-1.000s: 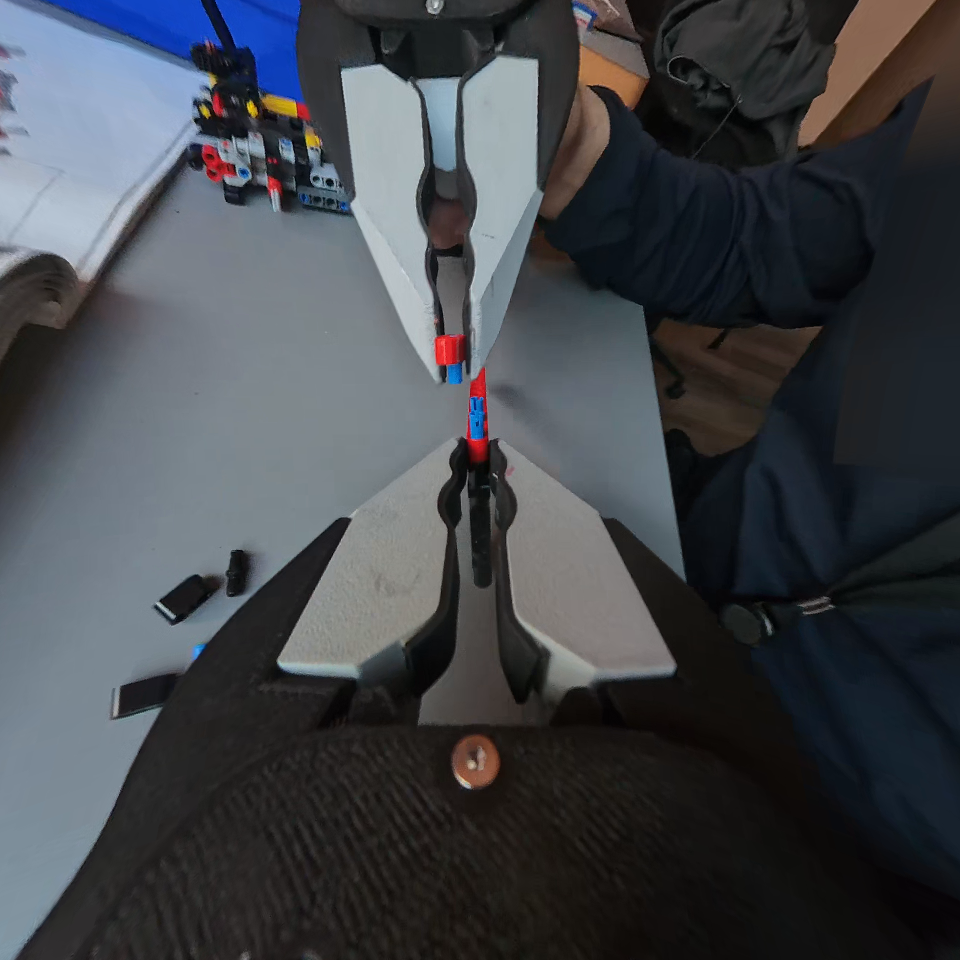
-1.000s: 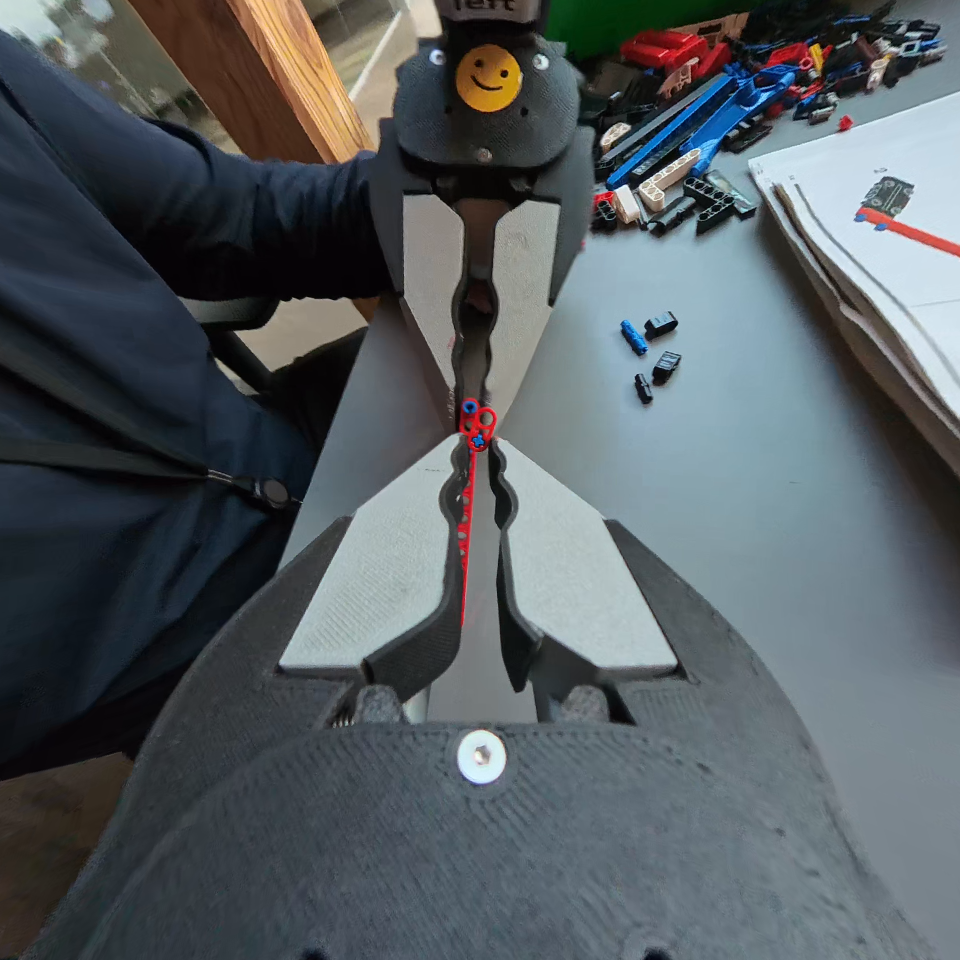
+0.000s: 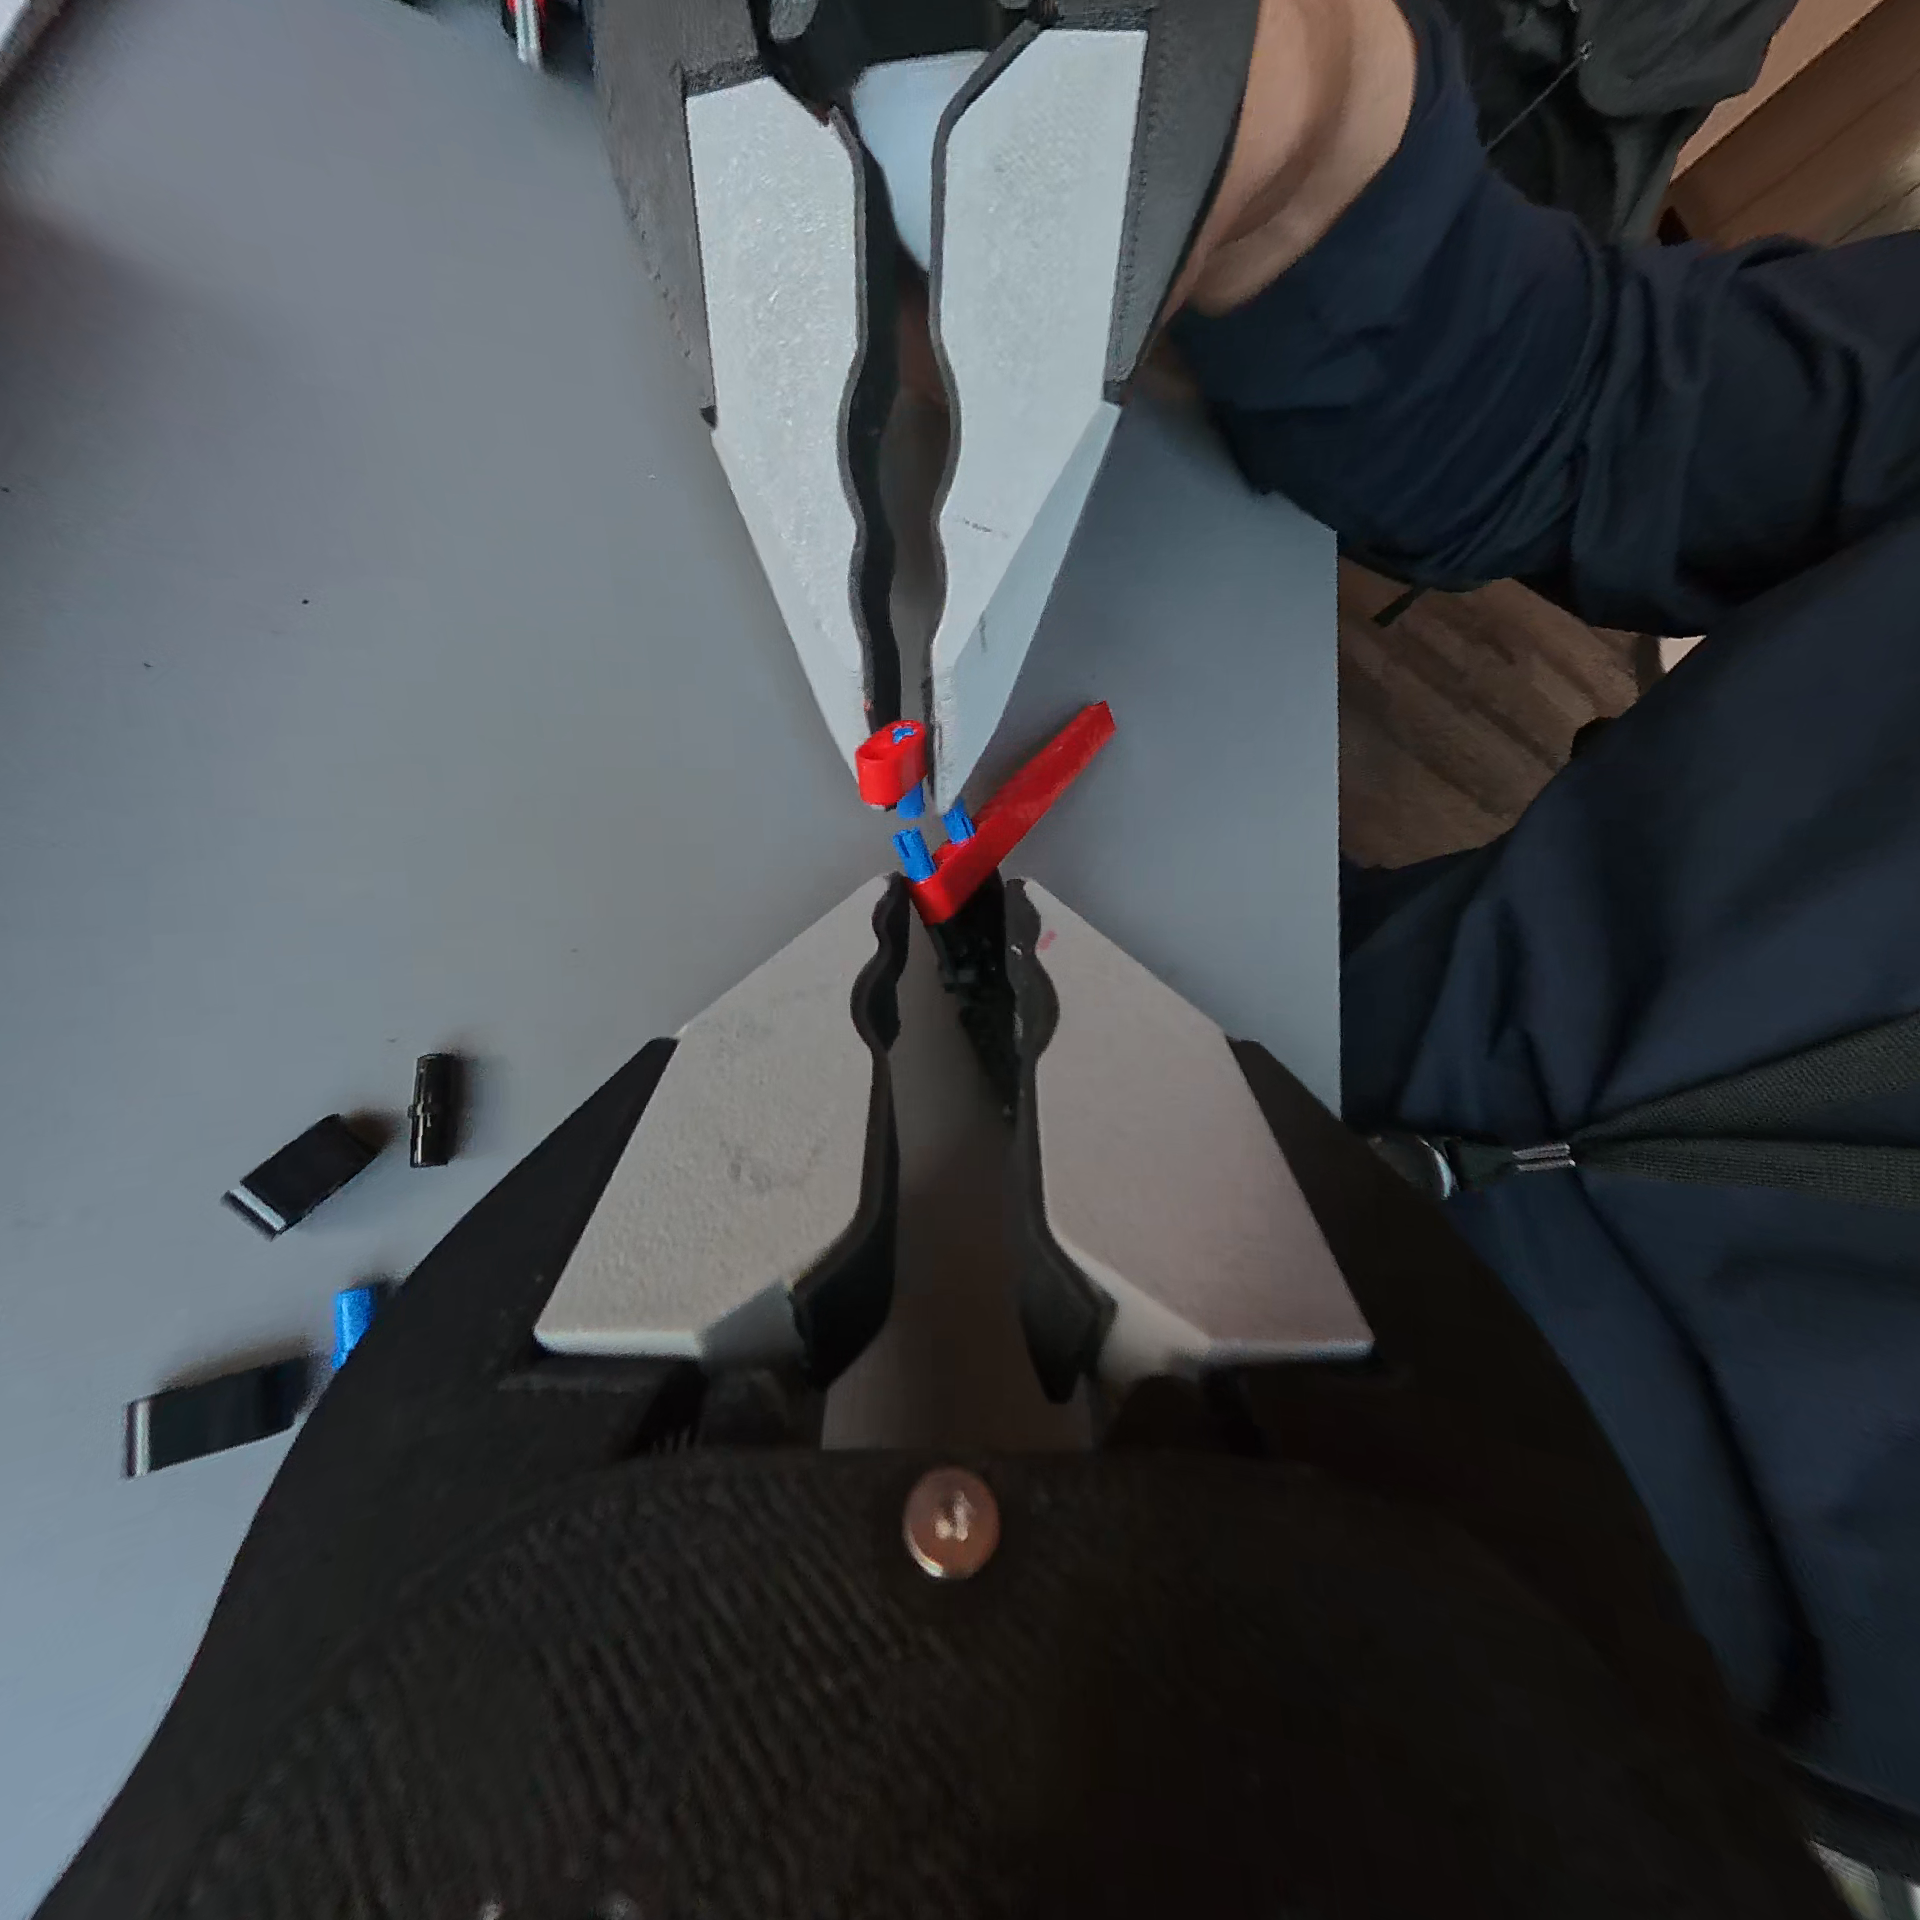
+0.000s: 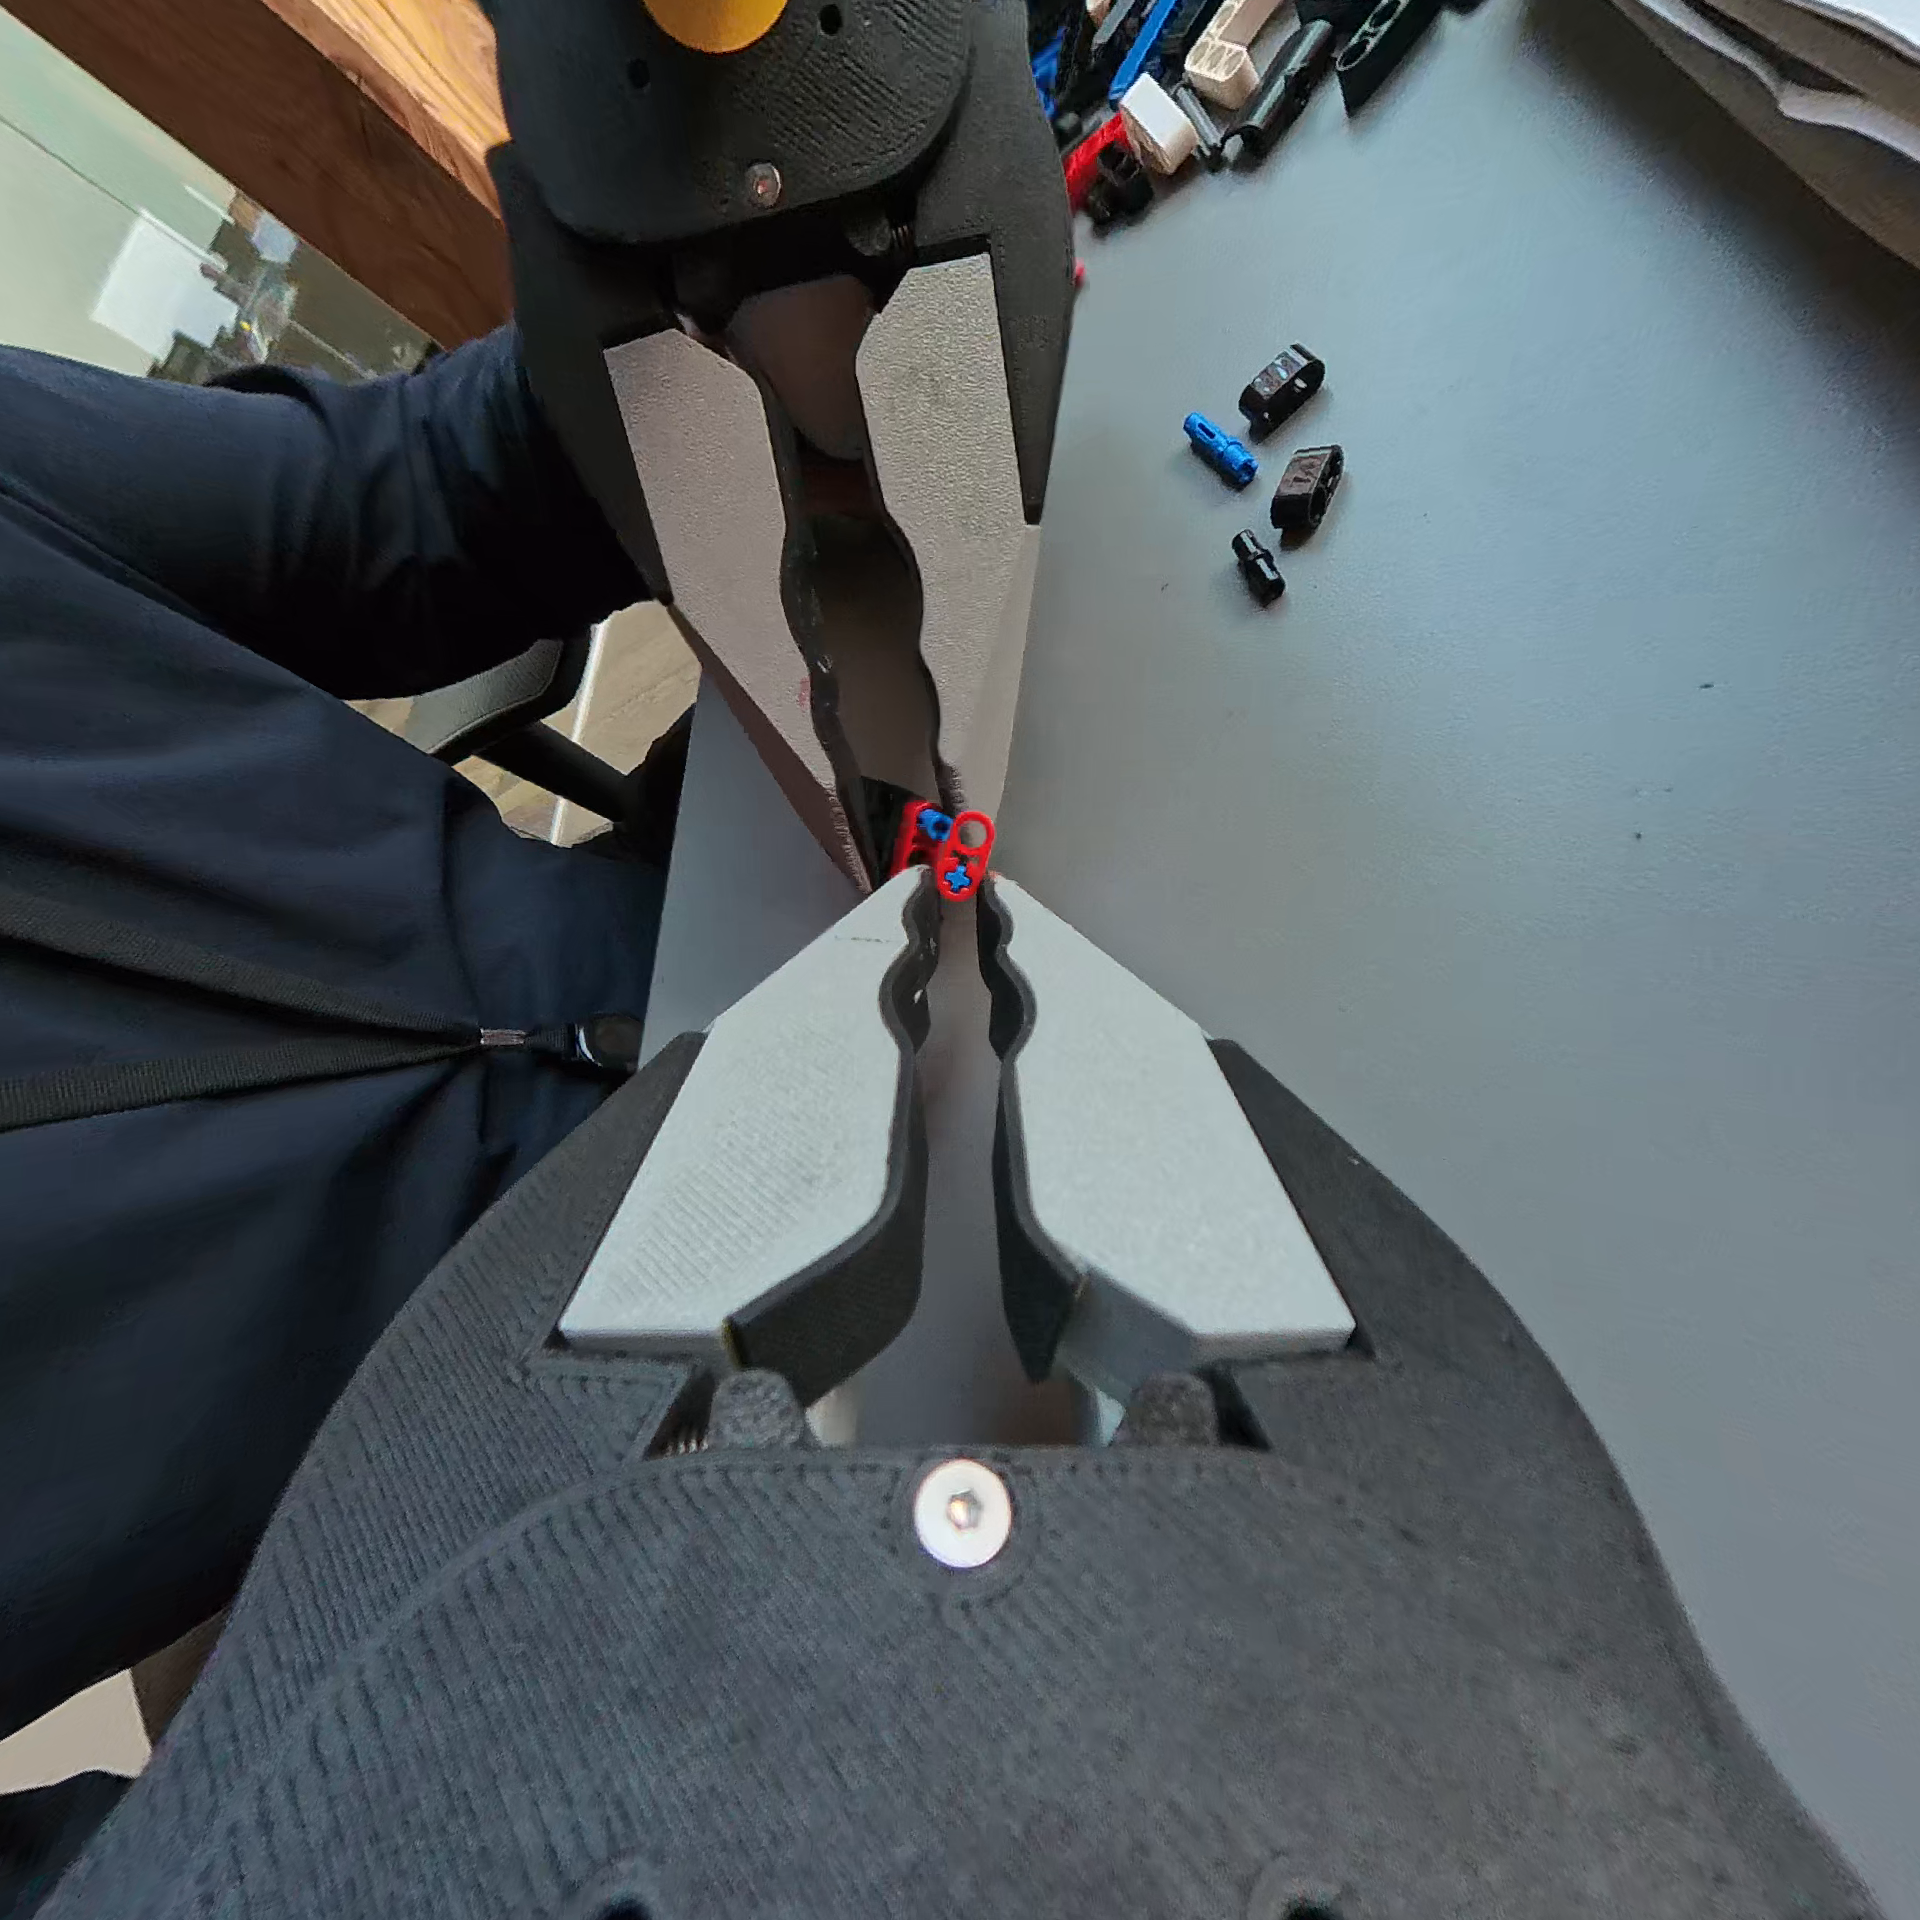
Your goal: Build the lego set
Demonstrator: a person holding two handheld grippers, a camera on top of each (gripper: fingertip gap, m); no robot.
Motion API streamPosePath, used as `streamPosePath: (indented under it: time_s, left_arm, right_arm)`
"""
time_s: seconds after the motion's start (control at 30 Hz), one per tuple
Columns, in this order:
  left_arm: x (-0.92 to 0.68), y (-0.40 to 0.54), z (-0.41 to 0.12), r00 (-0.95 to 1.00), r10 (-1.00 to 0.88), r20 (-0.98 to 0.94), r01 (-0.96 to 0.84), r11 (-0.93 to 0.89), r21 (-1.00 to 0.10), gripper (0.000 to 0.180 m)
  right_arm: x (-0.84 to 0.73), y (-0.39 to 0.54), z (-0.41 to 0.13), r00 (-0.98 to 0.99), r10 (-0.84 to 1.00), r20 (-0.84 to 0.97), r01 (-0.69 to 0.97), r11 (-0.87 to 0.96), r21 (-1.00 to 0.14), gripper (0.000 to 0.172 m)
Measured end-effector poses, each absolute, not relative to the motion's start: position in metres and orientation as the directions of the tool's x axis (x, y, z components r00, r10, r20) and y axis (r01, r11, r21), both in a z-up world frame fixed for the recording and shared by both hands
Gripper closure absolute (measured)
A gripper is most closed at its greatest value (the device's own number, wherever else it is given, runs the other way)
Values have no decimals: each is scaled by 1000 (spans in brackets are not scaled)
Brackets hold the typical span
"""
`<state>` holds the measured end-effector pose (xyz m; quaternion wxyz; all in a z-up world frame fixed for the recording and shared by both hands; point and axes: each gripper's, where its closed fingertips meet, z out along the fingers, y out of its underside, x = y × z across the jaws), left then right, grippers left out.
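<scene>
Tilted away since the earlier frame, the red beam [image 3: 1013, 816] with blue pins now slants between the left gripper's [image 3: 951, 894] parted fingers, a black piece beneath it; whether they press is unclear. Just beyond, the right gripper [image 4: 958, 891] pinches a small red link [image 4: 964, 854]. Loose black and blue pieces [image 4: 1273, 468] lie farther right on the grey table [image 4: 1558, 935].

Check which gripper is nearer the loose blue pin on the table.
Left. The blue pin lies just beside the left gripper body; the right gripper is clearly farther from it.
</scene>
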<state>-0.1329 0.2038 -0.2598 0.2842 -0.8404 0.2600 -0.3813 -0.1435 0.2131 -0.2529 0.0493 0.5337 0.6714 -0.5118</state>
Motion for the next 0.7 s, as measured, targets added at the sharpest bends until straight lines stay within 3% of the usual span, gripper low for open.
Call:
streamPosePath:
  time_s: [0.33, 0.43, 0.6, 0.7]
  left_arm:
    - [-127, 205, -220, 553, -791, 261, -194, -427, -884, 175]
    - [-130, 208, -214, 560, -803, 202, -170, -350, -921, 175]
    - [-123, 189, -216, 495, -869, -20, -347, -176, -921, 175]
    - [-122, 196, -231, 530, -847, -26, -378, -209, -902, 175]
  right_arm:
    - [-142, 210, -209, -585, 677, -447, 584, -31, -811, 168]
    - [-143, 221, -220, -544, 739, -396, 606, 20, -795, 168]
    - [-141, 235, -246, -491, 816, -305, 666, 127, -735, 168]
    - [-142, 229, -248, -515, 802, -302, 657, 143, -740, 168]
